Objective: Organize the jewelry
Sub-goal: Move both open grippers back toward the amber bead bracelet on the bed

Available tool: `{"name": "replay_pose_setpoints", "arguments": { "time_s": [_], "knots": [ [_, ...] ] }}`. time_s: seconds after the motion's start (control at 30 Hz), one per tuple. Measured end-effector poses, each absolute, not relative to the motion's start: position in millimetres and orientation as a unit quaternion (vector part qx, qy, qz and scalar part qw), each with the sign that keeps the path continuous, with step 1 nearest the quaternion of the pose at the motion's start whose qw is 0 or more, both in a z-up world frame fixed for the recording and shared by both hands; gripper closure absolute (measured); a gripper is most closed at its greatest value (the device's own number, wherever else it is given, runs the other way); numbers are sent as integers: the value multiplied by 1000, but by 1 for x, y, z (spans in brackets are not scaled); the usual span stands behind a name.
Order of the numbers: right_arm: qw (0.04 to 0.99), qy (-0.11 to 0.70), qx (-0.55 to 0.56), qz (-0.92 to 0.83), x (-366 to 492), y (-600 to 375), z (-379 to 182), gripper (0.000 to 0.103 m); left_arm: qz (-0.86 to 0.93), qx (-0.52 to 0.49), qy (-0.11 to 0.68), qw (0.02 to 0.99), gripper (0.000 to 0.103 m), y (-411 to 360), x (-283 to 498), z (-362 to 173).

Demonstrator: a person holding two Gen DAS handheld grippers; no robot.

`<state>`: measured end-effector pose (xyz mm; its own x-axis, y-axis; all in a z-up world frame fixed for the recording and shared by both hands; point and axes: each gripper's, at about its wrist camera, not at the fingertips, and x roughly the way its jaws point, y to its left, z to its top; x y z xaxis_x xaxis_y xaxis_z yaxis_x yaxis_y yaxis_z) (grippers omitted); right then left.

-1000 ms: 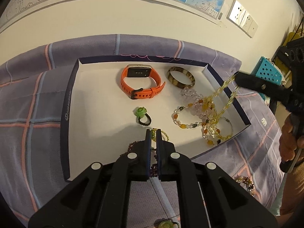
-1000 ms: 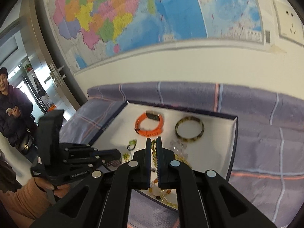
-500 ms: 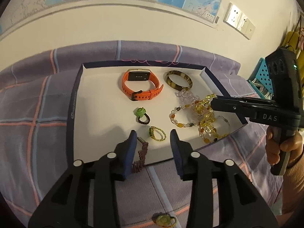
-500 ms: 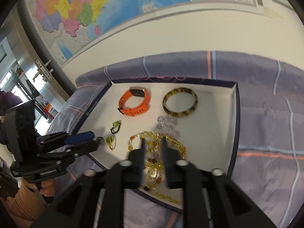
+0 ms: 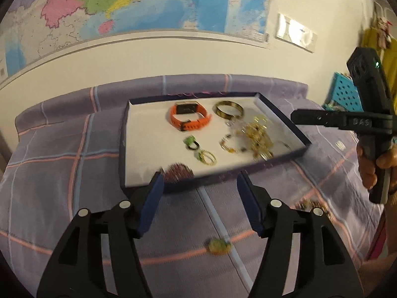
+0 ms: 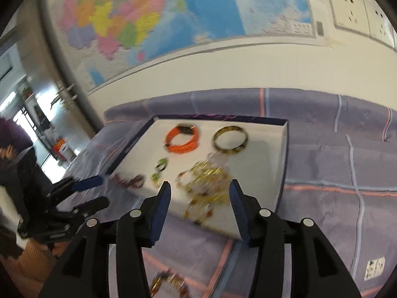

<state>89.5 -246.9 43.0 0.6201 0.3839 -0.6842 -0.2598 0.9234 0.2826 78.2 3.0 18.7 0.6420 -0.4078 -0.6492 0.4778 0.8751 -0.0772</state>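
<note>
Looking along the left gripper (image 5: 199, 193) at the bottom of its view, the jaws have just been opening and now stand wide apart with nothing between them, only purple checked bedsheet (image 5: 62, 164) below. A small yellow-green trinket (image 5: 218, 247) sits on the sheet low in the frame, blurry. Just past the left finger tip, a dark red bead bracelet (image 5: 177, 172) lies at the tray's (image 5: 122, 149) near edge. Further in: a gold ring (image 5: 207, 157), a green ring (image 5: 191, 142), and to the right a tangled pile of gold and amber beads (image 5: 253, 137). At the far end sit an orange watch (image 5: 189, 119) and a brown bangle (image 5: 228, 109).

Right gripper (image 6: 199, 195) is the same deal, jaws just been opening, released, nothing in them, with the bead pile showing in the gap. Some loose beads (image 6: 166, 281) lie on the sheet at the bottom, too blurred to make out. A map (image 5: 139, 5) fills the wall up top.
</note>
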Motion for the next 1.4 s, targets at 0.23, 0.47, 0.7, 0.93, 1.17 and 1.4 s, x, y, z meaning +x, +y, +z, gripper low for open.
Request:
{"name": "replay_pose_setpoints", "arguments": {
  "time_s": [0.23, 0.47, 0.7, 0.93, 1.17, 1.4],
  "knots": [
    [881, 429, 23, 198, 39, -228, 23, 56, -251, 69, 356, 897, 42, 11, 53, 8],
    [870, 456, 22, 183, 9, -228, -3, 56, -256, 76, 379, 886, 44, 11, 34, -8],
    [877, 453, 24, 161, -6, -229, -15, 57, -260, 84, 394, 878, 53, 2, 26, -15],
    [882, 445, -2, 153, -6, -217, -17, 63, -243, 89, 416, 872, 72, -14, 35, -25],
    [887, 438, -42, 139, -4, -208, -19, 86, -233, 91, 414, 875, 84, -15, 33, -25],
    [886, 435, -33, 158, -4, -204, -14, 95, -240, 68, 417, 874, 86, -11, 35, -23]
  ]
}}
